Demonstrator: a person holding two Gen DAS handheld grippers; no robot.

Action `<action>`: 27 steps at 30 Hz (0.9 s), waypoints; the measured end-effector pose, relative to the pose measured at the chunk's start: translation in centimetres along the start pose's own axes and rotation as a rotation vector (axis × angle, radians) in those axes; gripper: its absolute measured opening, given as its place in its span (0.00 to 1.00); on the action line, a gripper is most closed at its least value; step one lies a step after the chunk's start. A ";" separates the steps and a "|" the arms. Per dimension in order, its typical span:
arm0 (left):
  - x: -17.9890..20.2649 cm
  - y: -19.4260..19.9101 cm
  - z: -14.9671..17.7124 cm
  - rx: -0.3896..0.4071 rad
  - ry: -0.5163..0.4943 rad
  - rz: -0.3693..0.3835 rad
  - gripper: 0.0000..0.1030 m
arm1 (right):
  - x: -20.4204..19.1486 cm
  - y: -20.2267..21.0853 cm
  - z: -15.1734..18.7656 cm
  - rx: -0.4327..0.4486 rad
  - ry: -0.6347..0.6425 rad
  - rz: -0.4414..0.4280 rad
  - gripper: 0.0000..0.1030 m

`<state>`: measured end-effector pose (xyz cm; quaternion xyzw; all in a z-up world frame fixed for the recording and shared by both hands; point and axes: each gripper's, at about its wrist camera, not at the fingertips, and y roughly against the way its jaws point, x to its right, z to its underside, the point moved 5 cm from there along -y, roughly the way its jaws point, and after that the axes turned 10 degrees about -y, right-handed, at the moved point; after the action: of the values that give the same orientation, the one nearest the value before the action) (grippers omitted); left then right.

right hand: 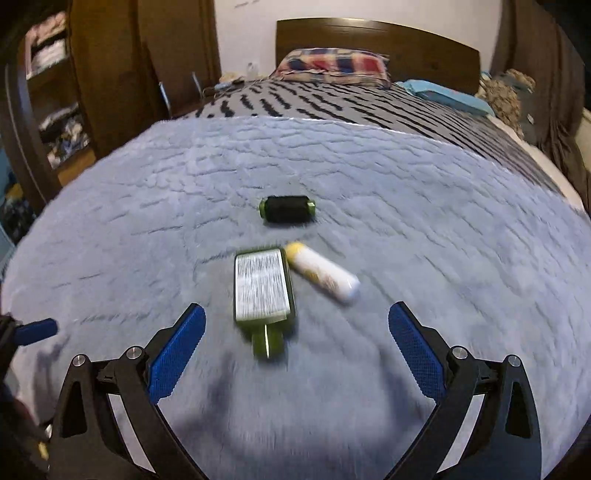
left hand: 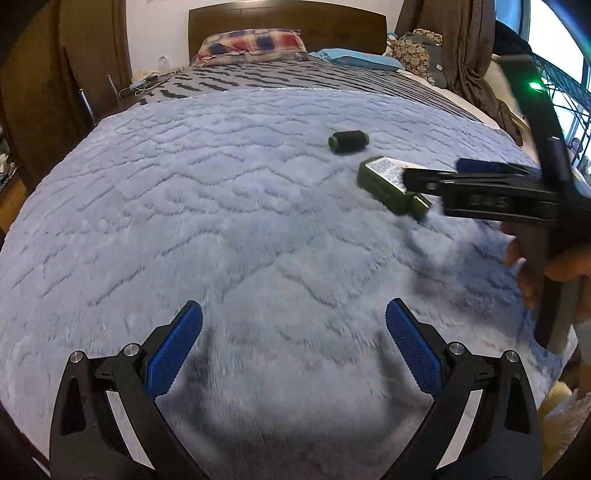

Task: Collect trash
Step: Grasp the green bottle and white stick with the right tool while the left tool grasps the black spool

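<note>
Three pieces of trash lie on a fluffy grey-blue blanket. A flat green bottle with a white label rests just ahead of my open right gripper, its cap toward me. A white tube with a yellow cap lies right beside it. Farther off is a black spool with green ends. In the left wrist view the green bottle and the spool lie far right of my open, empty left gripper. The right gripper's body hides part of the bottle and the whole tube there.
The blanket covers the near half of a bed; a striped sheet, a plaid pillow and a wooden headboard lie beyond. A wardrobe stands left. A hand holds the right gripper's handle.
</note>
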<state>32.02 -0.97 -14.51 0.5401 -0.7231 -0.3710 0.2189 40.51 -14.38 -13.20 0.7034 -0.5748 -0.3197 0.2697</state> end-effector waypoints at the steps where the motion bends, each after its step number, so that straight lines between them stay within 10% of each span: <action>1: -0.1 -0.3 -0.2 -0.002 -0.001 0.002 0.91 | -0.4 -0.7 -0.2 -0.011 0.015 0.002 0.97; 14: -0.9 -3.5 -3.0 -0.018 -0.013 0.024 0.91 | 0.7 -6.5 -1.1 -0.160 0.029 -0.020 0.95; 21: -0.8 -5.4 -4.2 -0.037 -0.026 0.017 0.90 | 1.2 -5.4 -1.0 -0.121 0.037 -0.021 0.63; 27: -0.2 -6.3 -5.1 -0.041 -0.045 0.011 0.89 | 2.2 -5.1 -1.4 -0.111 0.009 -0.065 0.60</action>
<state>39.64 -3.24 -16.18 0.5232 -0.7229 -0.3965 0.2157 45.15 -15.53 -16.41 0.7069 -0.5320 -0.3564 0.3004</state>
